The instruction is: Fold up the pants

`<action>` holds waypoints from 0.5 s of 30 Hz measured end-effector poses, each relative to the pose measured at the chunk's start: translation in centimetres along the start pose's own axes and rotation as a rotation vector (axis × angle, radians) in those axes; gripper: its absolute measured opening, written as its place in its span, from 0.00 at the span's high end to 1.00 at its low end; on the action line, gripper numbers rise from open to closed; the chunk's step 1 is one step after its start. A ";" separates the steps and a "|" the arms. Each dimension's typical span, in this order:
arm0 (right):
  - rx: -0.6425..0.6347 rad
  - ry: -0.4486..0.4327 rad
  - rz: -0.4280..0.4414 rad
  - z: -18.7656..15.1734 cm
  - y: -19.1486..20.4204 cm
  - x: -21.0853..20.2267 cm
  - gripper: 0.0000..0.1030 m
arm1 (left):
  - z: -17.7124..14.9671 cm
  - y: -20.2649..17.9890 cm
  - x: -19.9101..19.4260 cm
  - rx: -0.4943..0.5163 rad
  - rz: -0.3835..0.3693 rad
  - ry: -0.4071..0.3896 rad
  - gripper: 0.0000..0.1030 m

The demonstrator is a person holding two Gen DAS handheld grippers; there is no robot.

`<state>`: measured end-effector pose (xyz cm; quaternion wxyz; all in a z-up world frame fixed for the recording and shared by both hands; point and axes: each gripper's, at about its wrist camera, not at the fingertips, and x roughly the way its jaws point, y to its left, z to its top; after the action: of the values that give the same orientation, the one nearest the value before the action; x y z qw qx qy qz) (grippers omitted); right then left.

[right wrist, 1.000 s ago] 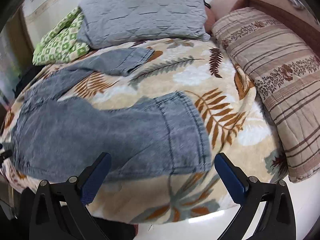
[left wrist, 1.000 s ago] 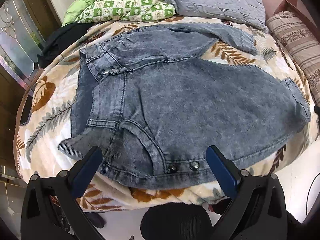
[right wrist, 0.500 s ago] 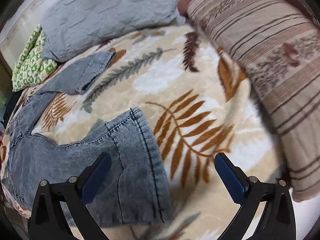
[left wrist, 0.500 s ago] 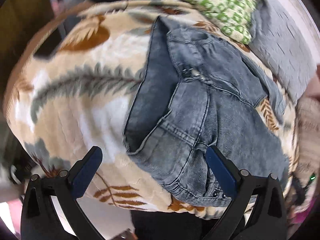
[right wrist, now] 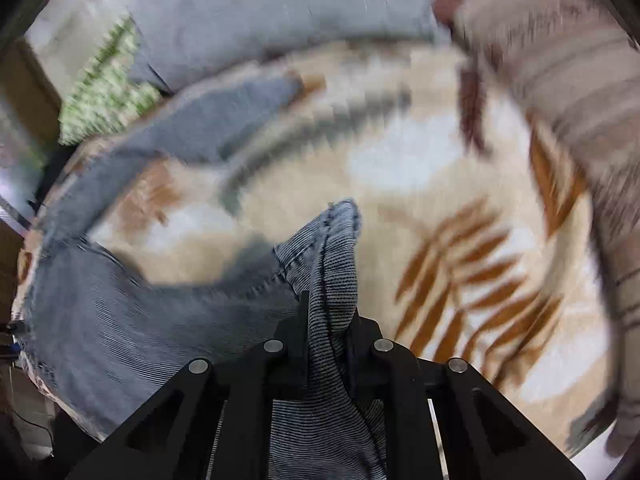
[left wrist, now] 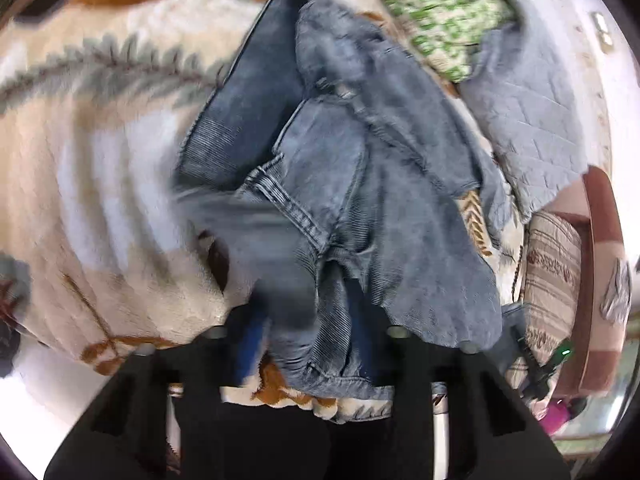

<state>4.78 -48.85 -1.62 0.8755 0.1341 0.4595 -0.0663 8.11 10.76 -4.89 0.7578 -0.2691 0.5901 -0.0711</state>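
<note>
While both frames are motion-blurred, grips read clearly. Left black two-finger gripper [left wrist: 308,344] has its blue-padded jaws partly closed, pinching the waistband end of the faded blue-grey denim pants [left wrist: 360,184], which lie bunched on the cream fleece blanket with brown and grey leaf print [left wrist: 100,168]. Green-and-white patterned cloth [left wrist: 436,20] and grey quilted pillow [left wrist: 528,112] sit beyond. Right black two-finger gripper [right wrist: 328,320] is clamped tight on a leg hem of the pants [right wrist: 332,264], lifting it off the blanket [right wrist: 440,184]; striped beige cushion [right wrist: 580,100] lies at right.
</note>
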 end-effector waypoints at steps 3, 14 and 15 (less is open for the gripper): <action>0.032 -0.007 -0.043 0.6 -1.4 0.1 0.87 | 0.0 0.2 0.3 0.020 0.057 -0.009 0.68; 0.153 0.060 -0.084 -1.2 -4.5 0.8 0.55 | 0.1 1.1 -1.5 0.105 0.095 0.004 0.64; 0.153 0.037 -0.071 -0.7 -4.5 0.0 0.52 | 0.4 0.8 -2.6 0.128 0.092 -0.024 0.60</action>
<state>3.17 -52.94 -2.74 0.8512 0.1854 0.4735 -0.1298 7.56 12.62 -3.02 0.7831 -0.1934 0.5869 -0.0706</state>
